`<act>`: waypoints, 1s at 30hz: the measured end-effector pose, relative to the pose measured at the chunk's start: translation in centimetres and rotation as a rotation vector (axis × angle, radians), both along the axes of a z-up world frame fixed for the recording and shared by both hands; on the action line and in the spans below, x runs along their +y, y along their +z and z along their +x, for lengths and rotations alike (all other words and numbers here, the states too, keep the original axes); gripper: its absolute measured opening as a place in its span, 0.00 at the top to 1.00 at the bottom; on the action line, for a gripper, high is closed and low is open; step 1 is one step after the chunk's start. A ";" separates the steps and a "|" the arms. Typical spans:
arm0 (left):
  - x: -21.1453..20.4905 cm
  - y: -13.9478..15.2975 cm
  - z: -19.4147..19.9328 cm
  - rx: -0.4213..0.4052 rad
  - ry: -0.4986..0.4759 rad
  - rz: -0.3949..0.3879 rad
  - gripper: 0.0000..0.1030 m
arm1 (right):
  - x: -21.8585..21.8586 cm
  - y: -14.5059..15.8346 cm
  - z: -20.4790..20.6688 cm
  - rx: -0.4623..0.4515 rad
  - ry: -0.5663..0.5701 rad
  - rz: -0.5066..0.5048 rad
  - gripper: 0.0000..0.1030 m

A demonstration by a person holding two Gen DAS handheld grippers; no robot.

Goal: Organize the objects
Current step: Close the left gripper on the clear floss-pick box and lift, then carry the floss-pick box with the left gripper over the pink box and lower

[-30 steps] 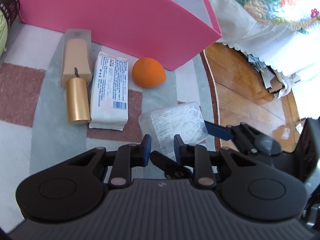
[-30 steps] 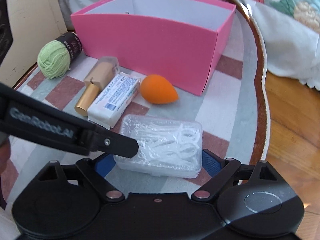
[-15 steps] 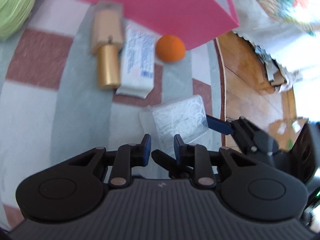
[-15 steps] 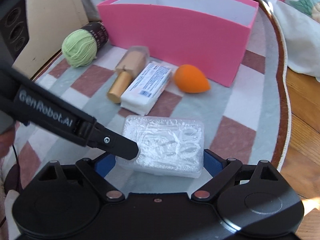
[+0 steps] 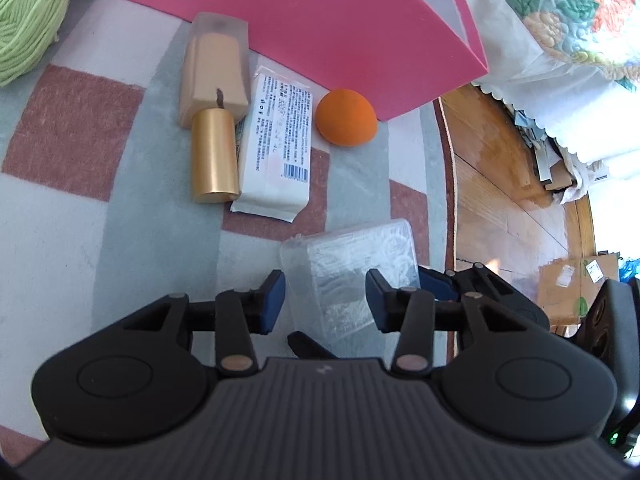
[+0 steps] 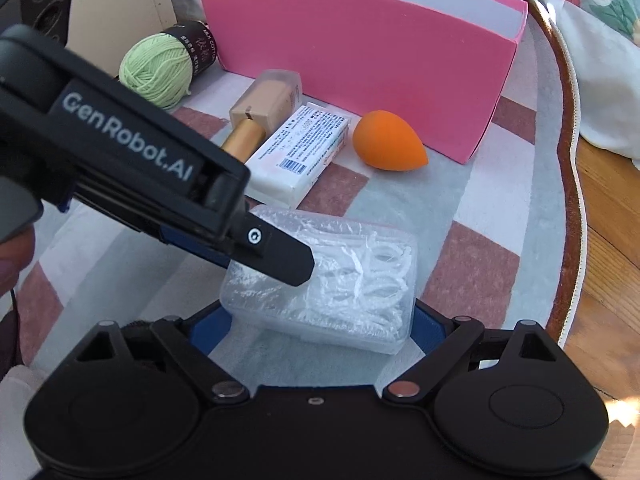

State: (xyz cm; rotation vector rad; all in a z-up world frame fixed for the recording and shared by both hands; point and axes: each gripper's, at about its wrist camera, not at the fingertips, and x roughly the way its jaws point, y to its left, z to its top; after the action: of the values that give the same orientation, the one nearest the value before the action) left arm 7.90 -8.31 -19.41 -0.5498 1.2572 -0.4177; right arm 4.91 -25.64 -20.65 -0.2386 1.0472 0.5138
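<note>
Two grippers flank clear box (image 6: 340,280) near table edge (image 6: 568,200).

Both grippers are matte black plastic with round discs, small metal pins and dark blue pads on their fingers (image 5: 272,300); the left gripper (image 6: 276,252) bears white "GenRobot.AI" lettering and a round screw near its tip

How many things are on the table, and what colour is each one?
Pink: 1, the box
Green: 1, the yarn ball
Orange: 1, the sponge egg
Gold and beige: 1, the bottle
White: 1, the packet
Clear: 1, the plastic case
Total: 6
</note>
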 end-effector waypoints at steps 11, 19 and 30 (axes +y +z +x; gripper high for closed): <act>0.8 4.2 -1.8 -0.061 -0.025 0.070 0.65 | 0.7 2.4 -0.8 0.002 0.001 0.047 0.08; 2.9 9.6 -2.8 -0.122 0.016 0.042 0.66 | 2.5 7.6 -1.7 -0.098 0.023 0.011 0.08; 5.4 17.5 0.4 -0.208 0.072 0.038 0.66 | 4.8 14.6 0.8 -0.281 0.067 -0.015 0.08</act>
State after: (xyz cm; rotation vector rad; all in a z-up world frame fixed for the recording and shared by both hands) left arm 8.35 -2.89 -1.87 -0.5042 1.0411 -0.3798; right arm 5.75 -20.86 -6.00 -0.3500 0.7719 0.5163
